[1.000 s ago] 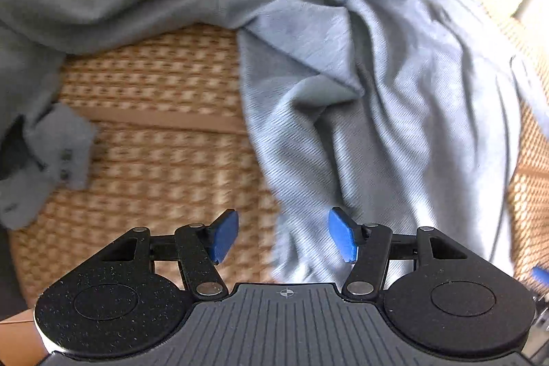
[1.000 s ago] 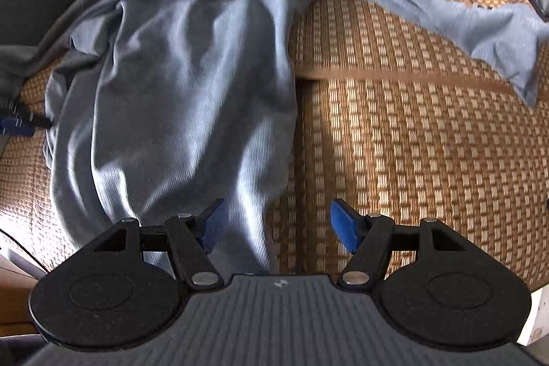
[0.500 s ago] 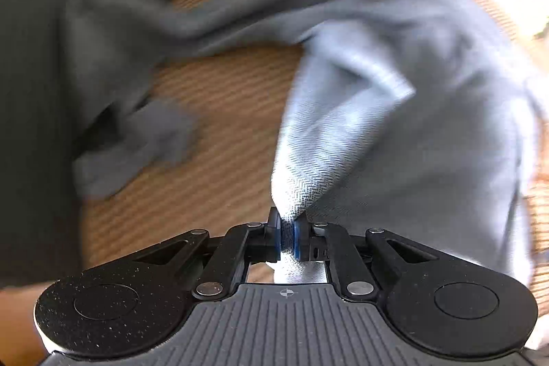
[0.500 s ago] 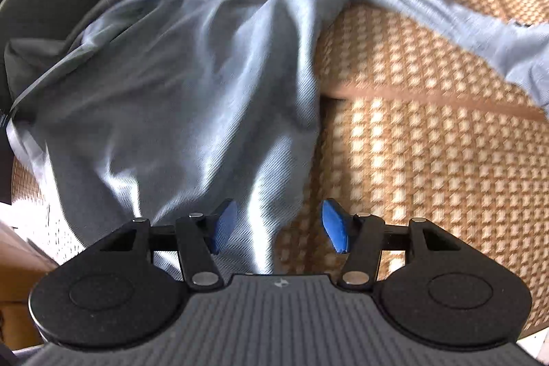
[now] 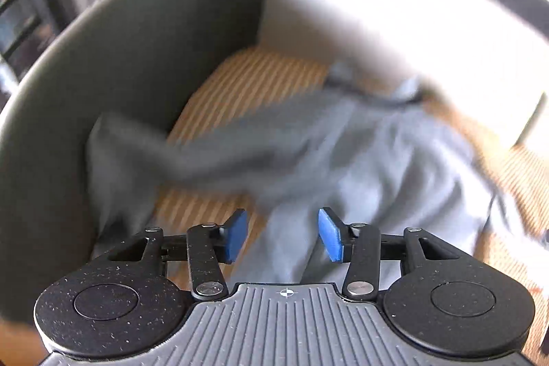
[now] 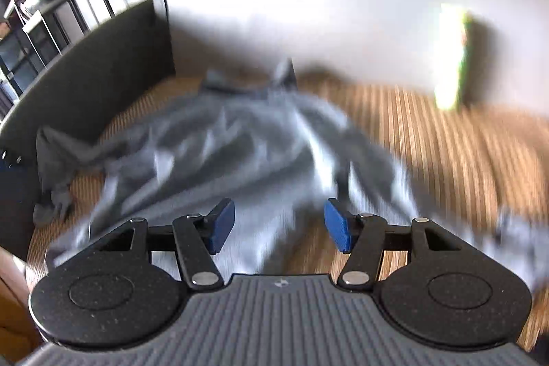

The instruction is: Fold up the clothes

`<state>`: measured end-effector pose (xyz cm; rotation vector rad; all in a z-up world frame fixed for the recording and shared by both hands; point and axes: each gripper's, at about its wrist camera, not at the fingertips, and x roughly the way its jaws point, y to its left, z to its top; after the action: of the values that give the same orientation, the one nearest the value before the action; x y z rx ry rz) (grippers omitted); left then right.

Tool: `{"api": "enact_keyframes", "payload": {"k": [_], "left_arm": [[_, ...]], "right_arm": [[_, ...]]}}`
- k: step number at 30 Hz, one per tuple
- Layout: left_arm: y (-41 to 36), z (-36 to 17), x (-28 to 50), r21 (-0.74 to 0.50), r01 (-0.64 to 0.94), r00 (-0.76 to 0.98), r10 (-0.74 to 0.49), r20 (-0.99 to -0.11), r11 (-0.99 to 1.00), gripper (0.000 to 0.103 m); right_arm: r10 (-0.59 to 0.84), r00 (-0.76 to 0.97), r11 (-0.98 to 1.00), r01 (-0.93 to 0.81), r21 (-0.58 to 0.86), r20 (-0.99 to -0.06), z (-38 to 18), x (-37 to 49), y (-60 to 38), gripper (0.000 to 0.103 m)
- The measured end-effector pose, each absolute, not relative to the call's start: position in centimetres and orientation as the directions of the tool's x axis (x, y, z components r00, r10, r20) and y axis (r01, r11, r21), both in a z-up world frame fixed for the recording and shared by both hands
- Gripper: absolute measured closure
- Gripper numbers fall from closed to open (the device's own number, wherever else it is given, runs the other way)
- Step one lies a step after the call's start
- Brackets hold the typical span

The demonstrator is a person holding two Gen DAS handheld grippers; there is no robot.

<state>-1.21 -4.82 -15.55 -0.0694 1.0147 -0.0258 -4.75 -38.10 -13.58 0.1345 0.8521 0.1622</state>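
Note:
A grey long-sleeved top lies rumpled on a woven tan mat; both views are blurred by motion. In the left wrist view one sleeve trails left toward the dark sofa arm. My left gripper is open above the garment's near hem, nothing between its blue pads. In the right wrist view the same top spreads ahead, bunched into folds. My right gripper is open over the near edge of the cloth, holding nothing.
The woven mat covers a sofa seat with a dark grey armrest at the left and a pale backrest behind. A green object stands at the back right. A black shelf unit is far left.
The left gripper shut on the hem half a second ago and has since let go and opened. Both grippers have lifted and tilted up; the garment now lies more bunched toward the backrest.

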Motion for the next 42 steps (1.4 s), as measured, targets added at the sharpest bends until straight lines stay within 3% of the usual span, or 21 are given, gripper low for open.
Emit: {"api": "enact_keyframes", "payload": {"k": [8, 19, 23, 34, 36, 38, 39, 40, 42], "left_arm": [[-8.2, -18.4, 14.7, -0.108, 0.130, 0.522, -0.161, -0.838, 0.986, 0.036], [-12.2, -31.2, 27.3, -0.042, 0.201, 0.338, -0.110, -0.935, 0.979, 0.034], [-13.1, -34.2, 28.6, 0.007, 0.231, 0.304, -0.066, -0.950, 0.973, 0.034], [-14.9, -37.3, 31.5, -0.005, 0.311, 0.286, -0.098, -0.953, 0.950, 0.033], [-15.3, -37.2, 31.7, -0.008, 0.331, 0.289, -0.110, -0.951, 0.944, 0.068], [-15.8, -36.9, 32.0, -0.006, 0.348, 0.284, -0.111, -0.952, 0.938, 0.085], [-16.2, -36.5, 32.1, -0.005, 0.357, 0.292, -0.116, -0.949, 0.934, 0.095], [-16.6, -35.9, 32.1, 0.000, 0.364, 0.312, -0.122, -0.942, 0.931, 0.099], [-17.7, -34.4, 32.7, 0.008, 0.374, 0.358, -0.137, -0.924, 0.927, 0.099]], "right_arm": [[0.195, 0.681, 0.980, -0.120, 0.156, -0.705, -12.0, 6.9, -37.4, 0.036], [0.275, 0.590, 0.961, -0.200, 0.193, -0.759, -20.5, 22.2, -36.8, 0.036], [0.292, 0.538, 0.955, -0.209, 0.210, -0.791, -25.0, 26.6, -36.4, 0.036], [0.297, 0.479, 0.955, -0.162, 0.249, -0.826, -32.1, 33.7, -35.7, 0.036], [0.306, 0.469, 0.952, -0.167, 0.257, -0.828, -32.6, 33.8, -35.5, 0.036], [0.319, 0.457, 0.948, -0.173, 0.269, -0.830, -32.9, 33.8, -35.5, 0.045], [0.336, 0.447, 0.942, -0.176, 0.287, -0.829, -32.8, 33.8, -35.7, 0.070], [0.361, 0.437, 0.932, -0.181, 0.312, -0.824, -32.6, 33.8, -36.0, 0.088], [0.394, 0.457, 0.919, -0.197, 0.342, -0.797, -31.2, 33.4, -36.7, 0.092]]}}
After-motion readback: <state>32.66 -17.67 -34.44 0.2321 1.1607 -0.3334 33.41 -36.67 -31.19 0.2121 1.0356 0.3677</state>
